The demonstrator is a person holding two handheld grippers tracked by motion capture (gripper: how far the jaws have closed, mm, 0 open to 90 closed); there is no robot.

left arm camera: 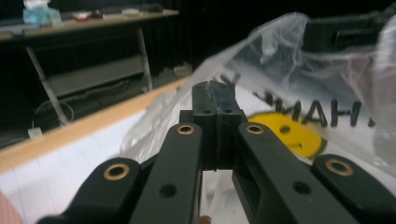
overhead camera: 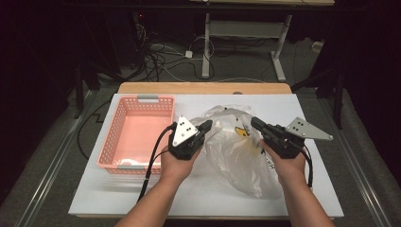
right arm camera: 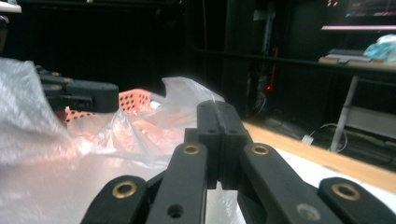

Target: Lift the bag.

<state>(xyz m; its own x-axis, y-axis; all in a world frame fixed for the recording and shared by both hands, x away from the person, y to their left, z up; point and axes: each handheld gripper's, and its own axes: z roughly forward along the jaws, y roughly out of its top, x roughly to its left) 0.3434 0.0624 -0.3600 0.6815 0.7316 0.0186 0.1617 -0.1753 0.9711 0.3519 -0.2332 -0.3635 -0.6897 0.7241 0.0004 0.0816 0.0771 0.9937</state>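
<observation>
A clear plastic bag with a yellow smiley and black lettering lies on the white table top, its top edge lifted. My left gripper is shut on the bag's left edge; in the left gripper view the film sits pinched at the jaw tips of the left gripper, with the smiley beyond. My right gripper is shut on the bag's right edge. In the right gripper view the right gripper has its jaws together and the bag spreads to its left.
A pink perforated basket stands at the left of the table, and its rim shows past the bag. The table's wooden far edge runs behind. A desk frame and cables lie on the floor beyond.
</observation>
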